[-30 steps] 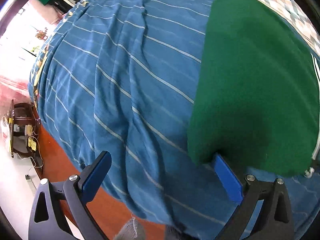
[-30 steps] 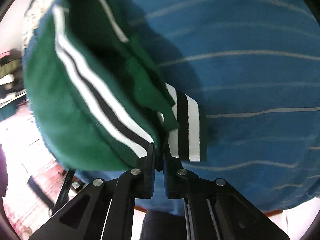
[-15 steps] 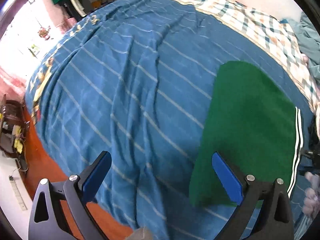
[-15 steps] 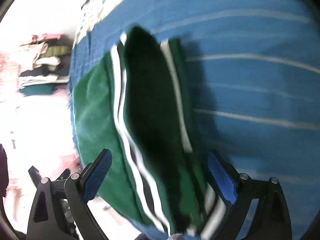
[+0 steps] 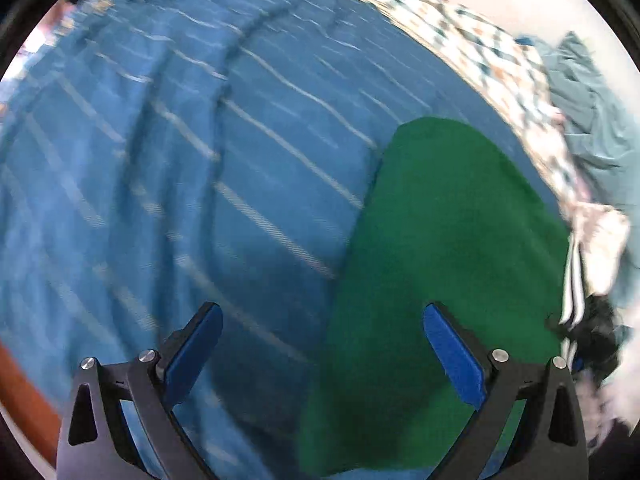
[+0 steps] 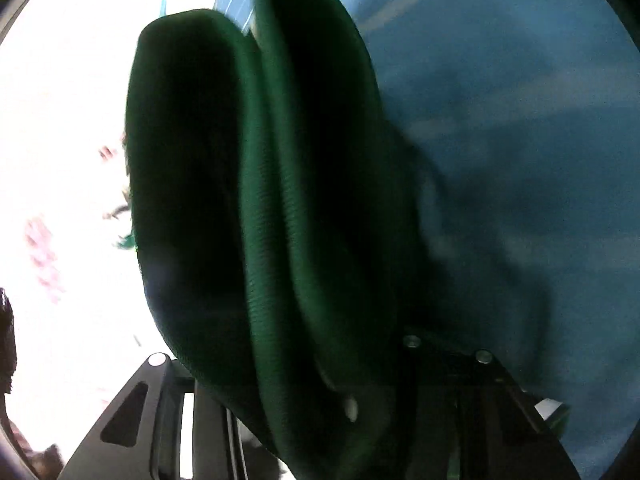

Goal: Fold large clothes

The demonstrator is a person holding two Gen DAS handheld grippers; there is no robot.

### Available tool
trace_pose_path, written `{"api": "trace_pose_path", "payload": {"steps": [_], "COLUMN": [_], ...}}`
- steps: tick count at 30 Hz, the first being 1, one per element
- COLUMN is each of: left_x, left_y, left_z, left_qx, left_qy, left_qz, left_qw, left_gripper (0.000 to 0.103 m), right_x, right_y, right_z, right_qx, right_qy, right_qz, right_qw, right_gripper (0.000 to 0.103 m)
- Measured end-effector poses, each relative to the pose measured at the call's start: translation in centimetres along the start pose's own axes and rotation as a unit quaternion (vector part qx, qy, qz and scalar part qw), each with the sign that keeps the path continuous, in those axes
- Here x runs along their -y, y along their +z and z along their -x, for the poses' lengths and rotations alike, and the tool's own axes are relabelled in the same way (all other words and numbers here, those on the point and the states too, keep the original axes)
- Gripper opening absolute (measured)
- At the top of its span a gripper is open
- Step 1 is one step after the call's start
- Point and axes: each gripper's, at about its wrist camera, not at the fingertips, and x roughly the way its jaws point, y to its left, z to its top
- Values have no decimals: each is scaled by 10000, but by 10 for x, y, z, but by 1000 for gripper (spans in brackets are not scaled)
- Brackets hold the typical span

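A green garment (image 5: 448, 248) with white stripes at its right edge lies folded flat on the blue striped bedspread (image 5: 168, 184). My left gripper (image 5: 320, 352) is open and empty, held above the garment's left edge. In the right wrist view thick dark green folds of the garment (image 6: 280, 216) fill the frame right in front of the camera and lie between the jaws of my right gripper (image 6: 320, 392). The garment hides the fingertips, so I cannot tell whether they are clamped on it.
A checked sheet (image 5: 492, 60) and a crumpled teal cloth (image 5: 592, 112) lie at the far right of the bed. The reddish floor (image 5: 20, 396) shows past the bed's near left edge.
The left gripper stayed open and drew back from the garment's corner. The right gripper opened half a second ago, and the green folds now fill its view much closer.
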Motion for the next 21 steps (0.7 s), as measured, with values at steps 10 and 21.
{"api": "trace_pose_path", "payload": {"steps": [10, 21], "left_x": [36, 82], "left_y": [47, 81], "left_z": [-77, -43], "left_qx": [-1279, -1180], "left_qy": [-1883, -2021], "left_qz": [-707, -1205], "left_qw": [9712, 9647], "left_gripper": [89, 66], "right_x": [31, -16], "right_y": [-1, -21], "right_z": [0, 33], "right_qx": [86, 677], "right_qy": [-1132, -1000], "right_qz": [158, 319], "right_qw": [9934, 9922], "right_gripper": [79, 39]}}
